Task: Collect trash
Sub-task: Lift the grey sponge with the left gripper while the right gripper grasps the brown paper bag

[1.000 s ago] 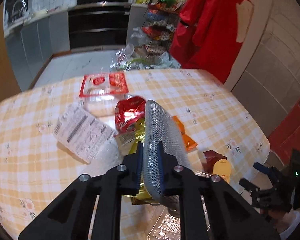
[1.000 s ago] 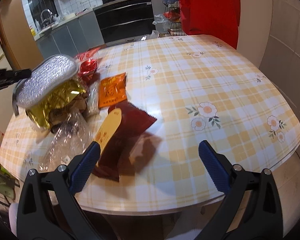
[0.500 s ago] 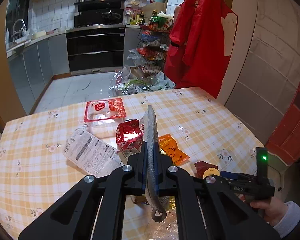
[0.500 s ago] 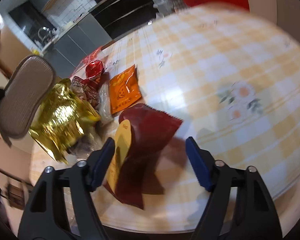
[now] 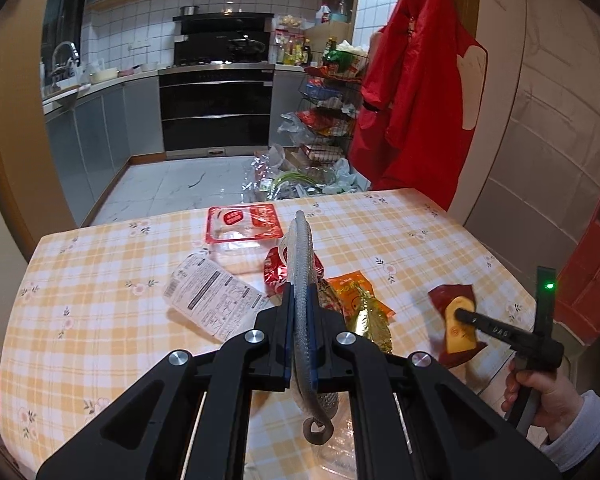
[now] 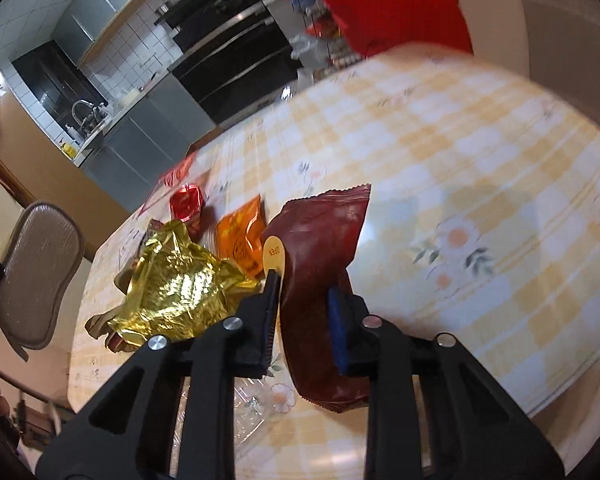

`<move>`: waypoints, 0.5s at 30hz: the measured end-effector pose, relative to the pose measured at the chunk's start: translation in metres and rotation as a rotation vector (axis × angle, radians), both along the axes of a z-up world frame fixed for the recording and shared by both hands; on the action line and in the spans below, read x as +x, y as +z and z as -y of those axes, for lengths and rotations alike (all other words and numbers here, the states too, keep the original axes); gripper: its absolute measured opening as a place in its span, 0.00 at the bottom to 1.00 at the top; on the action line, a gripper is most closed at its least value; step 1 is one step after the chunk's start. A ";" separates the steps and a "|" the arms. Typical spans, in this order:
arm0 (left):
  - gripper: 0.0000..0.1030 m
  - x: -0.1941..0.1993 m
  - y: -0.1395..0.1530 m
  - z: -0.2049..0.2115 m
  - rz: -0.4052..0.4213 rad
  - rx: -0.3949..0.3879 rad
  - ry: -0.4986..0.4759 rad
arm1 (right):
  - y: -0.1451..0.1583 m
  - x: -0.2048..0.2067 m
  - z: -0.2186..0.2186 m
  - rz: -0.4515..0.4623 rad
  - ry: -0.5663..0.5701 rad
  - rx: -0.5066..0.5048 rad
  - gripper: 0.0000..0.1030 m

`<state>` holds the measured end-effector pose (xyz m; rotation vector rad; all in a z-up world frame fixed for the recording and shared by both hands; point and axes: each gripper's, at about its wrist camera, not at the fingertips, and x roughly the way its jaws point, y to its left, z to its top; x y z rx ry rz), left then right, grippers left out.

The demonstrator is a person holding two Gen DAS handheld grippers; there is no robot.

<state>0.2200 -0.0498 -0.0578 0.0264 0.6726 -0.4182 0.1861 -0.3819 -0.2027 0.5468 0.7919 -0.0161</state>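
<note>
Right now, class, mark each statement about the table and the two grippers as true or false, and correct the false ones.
1. The left gripper is shut on a silver mesh pad. True.
2. The right gripper has its fingers on either side of the dark red packet. True.
3. The orange packet is held off the table. False: it lies on the checked tablecloth.
4. The crumpled gold foil wrapper lies right of the dark red packet in the right wrist view. False: it lies to its left.
5. The white printed label lies on the table. True.
</note>
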 end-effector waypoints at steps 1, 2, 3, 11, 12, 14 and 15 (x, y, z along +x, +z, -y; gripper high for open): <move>0.06 -0.004 0.002 -0.003 0.004 -0.002 0.006 | 0.005 -0.003 0.000 0.010 0.001 -0.012 0.25; 0.06 -0.008 0.004 -0.005 0.008 -0.005 0.013 | 0.011 -0.009 0.000 0.022 0.005 -0.025 0.25; 0.06 -0.015 0.007 -0.010 0.016 -0.010 0.023 | 0.016 -0.013 -0.002 0.032 0.011 -0.034 0.25; 0.06 -0.071 0.021 -0.032 0.062 -0.038 0.075 | 0.055 -0.065 -0.039 0.141 0.115 -0.125 0.25; 0.06 -0.081 0.021 -0.036 0.063 -0.045 0.081 | 0.058 -0.069 -0.044 0.150 0.127 -0.132 0.25; 0.06 -0.097 0.021 -0.041 0.067 -0.047 0.092 | 0.065 -0.085 -0.058 0.170 0.165 -0.144 0.25; 0.06 -0.108 0.020 -0.044 0.067 -0.050 0.100 | 0.069 -0.091 -0.063 0.176 0.183 -0.147 0.25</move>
